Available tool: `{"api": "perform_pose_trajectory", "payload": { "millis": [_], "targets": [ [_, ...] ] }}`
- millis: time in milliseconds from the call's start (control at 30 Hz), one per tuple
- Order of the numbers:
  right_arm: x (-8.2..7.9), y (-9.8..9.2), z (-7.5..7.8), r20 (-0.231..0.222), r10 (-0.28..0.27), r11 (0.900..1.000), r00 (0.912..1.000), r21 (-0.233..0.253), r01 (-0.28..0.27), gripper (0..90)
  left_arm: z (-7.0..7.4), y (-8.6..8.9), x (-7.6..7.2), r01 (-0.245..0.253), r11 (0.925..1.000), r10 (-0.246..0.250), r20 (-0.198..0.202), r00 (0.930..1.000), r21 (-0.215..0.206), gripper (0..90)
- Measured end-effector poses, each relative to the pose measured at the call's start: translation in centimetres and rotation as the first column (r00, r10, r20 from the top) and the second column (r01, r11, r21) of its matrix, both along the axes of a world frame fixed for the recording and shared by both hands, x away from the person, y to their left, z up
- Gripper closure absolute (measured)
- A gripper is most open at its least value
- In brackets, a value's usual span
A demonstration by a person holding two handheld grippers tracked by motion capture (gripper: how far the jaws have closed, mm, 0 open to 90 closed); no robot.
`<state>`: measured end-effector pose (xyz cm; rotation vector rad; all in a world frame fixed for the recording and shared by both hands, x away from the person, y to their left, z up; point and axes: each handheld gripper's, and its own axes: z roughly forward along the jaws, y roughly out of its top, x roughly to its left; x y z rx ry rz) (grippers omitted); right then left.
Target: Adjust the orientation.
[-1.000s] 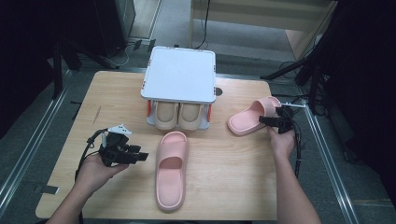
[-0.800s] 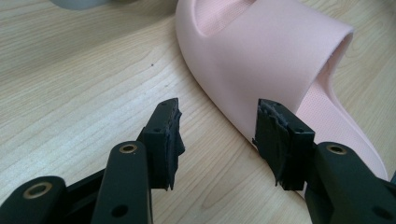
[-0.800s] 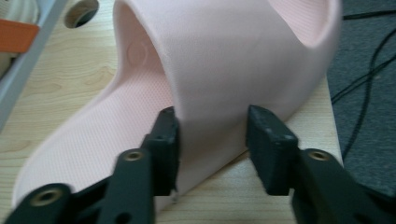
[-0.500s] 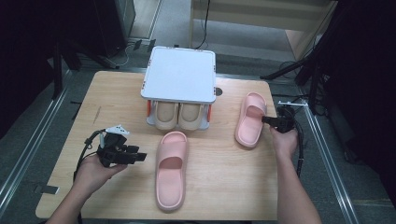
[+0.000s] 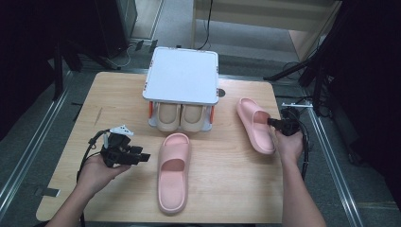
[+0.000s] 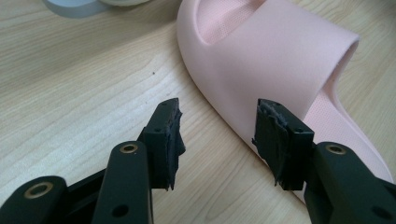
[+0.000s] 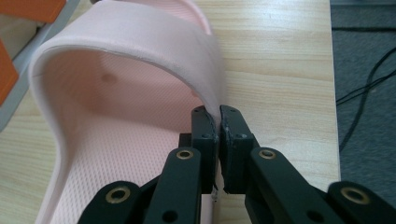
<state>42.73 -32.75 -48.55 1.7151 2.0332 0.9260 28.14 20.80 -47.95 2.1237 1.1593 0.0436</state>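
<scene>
Slippers are the work in hand: I am gathering the pink pair on the worktop (image 5: 113, 94), in front of the white rack (image 5: 182, 75) that already holds a beige pair (image 5: 182, 117) on its lower level. My right hand-held gripper (image 5: 273, 122) is clamped on the edge of the strap of the right pink slipper (image 5: 254, 124); in the right gripper view the jaws pinch that thin strap rim between them, with the slipper's sole stretching away to the left. That slipper lies near the right edge of the worktop, just right of the rack, toe towards the back.

My left hand-held gripper (image 5: 142, 156) stands with jaws apart and nothing between them. It hovers just left of the other pink slipper (image 5: 174, 171), which lies flat in front of the rack, toe pointing at the beige pair. In the left gripper view, that slipper's strap (image 6: 275, 56) sits just ahead and to the right of the gap; the right fingertip is close against the sole's side, but I cannot tell if it touches.

I judge the step to be positioning the right slipper while the left one waits to be picked up. The next move calls for sliding my left gripper forward and rightward so one jaw goes under the strap, then closing on it.
</scene>
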Motion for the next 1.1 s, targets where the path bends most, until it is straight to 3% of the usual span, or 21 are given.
{"api": "perform_pose_trajectory", "payload": {
  "millis": [100, 233, 433, 633, 900, 1100],
  "targets": [
    [-0.7, 0.6, 0.6, 0.009, 0.023, 0.999, 0.9997, -0.023, -0.023, 86.7, 0.1, -0.1, 0.2, 0.004, 1.0000, -0.004, -0.007, 1.0000, -0.004, 51.8],
    [-2.3, 1.5, 1.7, 0.033, 0.071, 0.997, 0.9969, -0.042, -0.070, 86.7, 0.7, -0.5, 0.5, 0.021, 0.9995, -0.021, 0.002, 0.9998, -0.025, 67.3],
    [-4.8, 2.5, 2.6, 0.039, 0.117, 0.992, 0.9924, -0.057, -0.114, 86.7, 1.0, -1.4, 1.1, 0.063, 0.9978, -0.063, 0.006, 0.9980, -0.017, 78.1],
    [-6.8, 3.5, 3.4, 0.051, 0.150, 0.988, 0.9874, -0.057, -0.147, 86.7, 1.1, -2.0, 1.9, 0.084, 0.9962, -0.084, 0.001, 0.9964, -0.021, 81.3],
    [-9.6, 5.3, 3.5, 0.029, 0.181, 0.982, 0.9831, -0.054, -0.179, 86.6, 0.6, -2.2, 2.9, 0.094, 0.9955, -0.094, 0.003, 0.9955, -0.006, 79.3],
    [-11.9, 8.0, 3.3, 0.024, 0.245, 0.968, 0.9693, -0.066, -0.243, 86.6, 0.4, -2.2, 3.0, 0.101, 0.9949, -0.101, 0.016, 0.9948, -0.001, 80.0]
  ]
}}
